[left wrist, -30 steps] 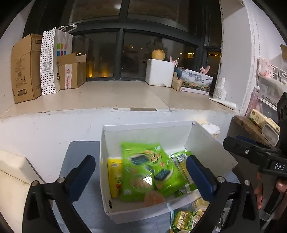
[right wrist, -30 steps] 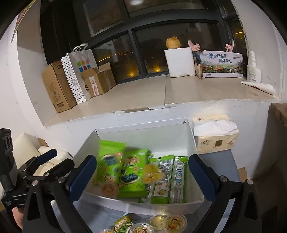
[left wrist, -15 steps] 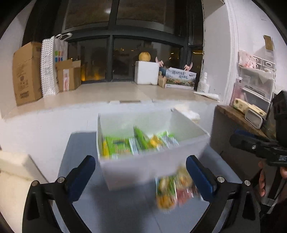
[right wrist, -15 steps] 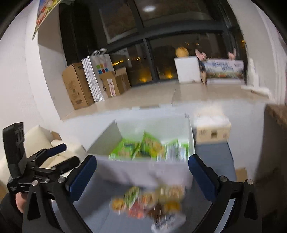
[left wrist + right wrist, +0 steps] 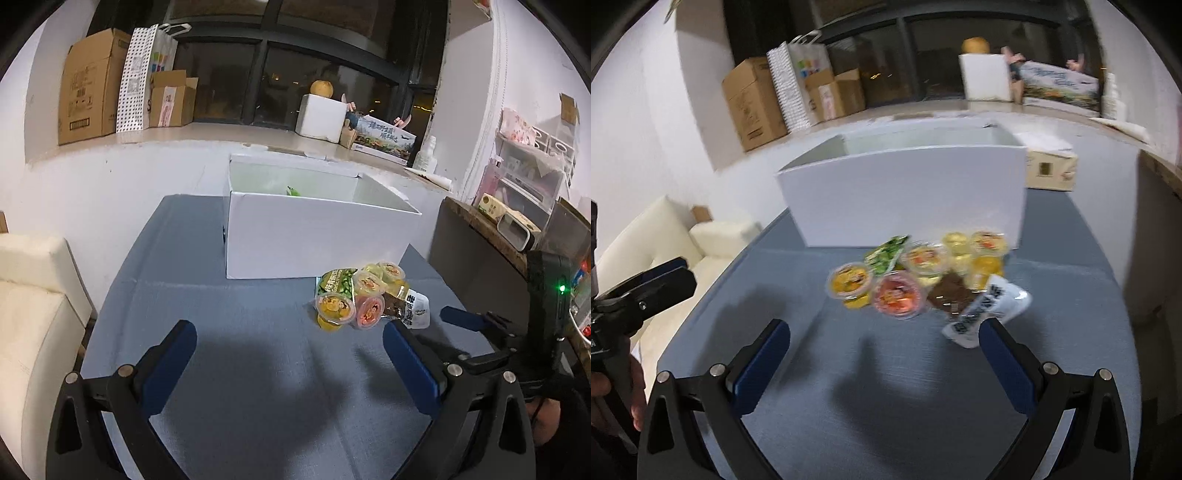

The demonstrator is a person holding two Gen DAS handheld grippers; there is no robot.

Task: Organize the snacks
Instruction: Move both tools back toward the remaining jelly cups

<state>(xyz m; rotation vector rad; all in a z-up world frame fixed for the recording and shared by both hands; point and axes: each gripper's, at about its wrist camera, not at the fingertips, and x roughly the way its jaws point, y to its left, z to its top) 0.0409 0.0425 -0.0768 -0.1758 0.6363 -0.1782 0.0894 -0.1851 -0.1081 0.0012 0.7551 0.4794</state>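
A white open box [image 5: 317, 236] stands on the blue-grey table [image 5: 236, 369]; it also shows in the right wrist view [image 5: 908, 192]. Only a green packet tip [image 5: 293, 191] shows above its rim. In front of it lies a pile of snacks: several jelly cups [image 5: 334, 308] [image 5: 851, 282], a green pea packet [image 5: 334, 282] [image 5: 886, 253], a brown-and-white packet [image 5: 410, 304] [image 5: 979, 310]. My left gripper [image 5: 288, 354] is open and empty, short of the pile. My right gripper [image 5: 882, 354] is open and empty, just short of the pile.
A cream sofa [image 5: 33, 302] is left of the table. A tissue box [image 5: 1051, 168] sits right of the white box. A dark side shelf [image 5: 491, 236] with small items stands at the right. Cardboard boxes [image 5: 88, 85] and a foam box [image 5: 321, 118] line the window ledge.
Both grippers have pulled back and down from above the box to table height before the pile. The snacks inside the box have dropped out of sight behind its front wall.
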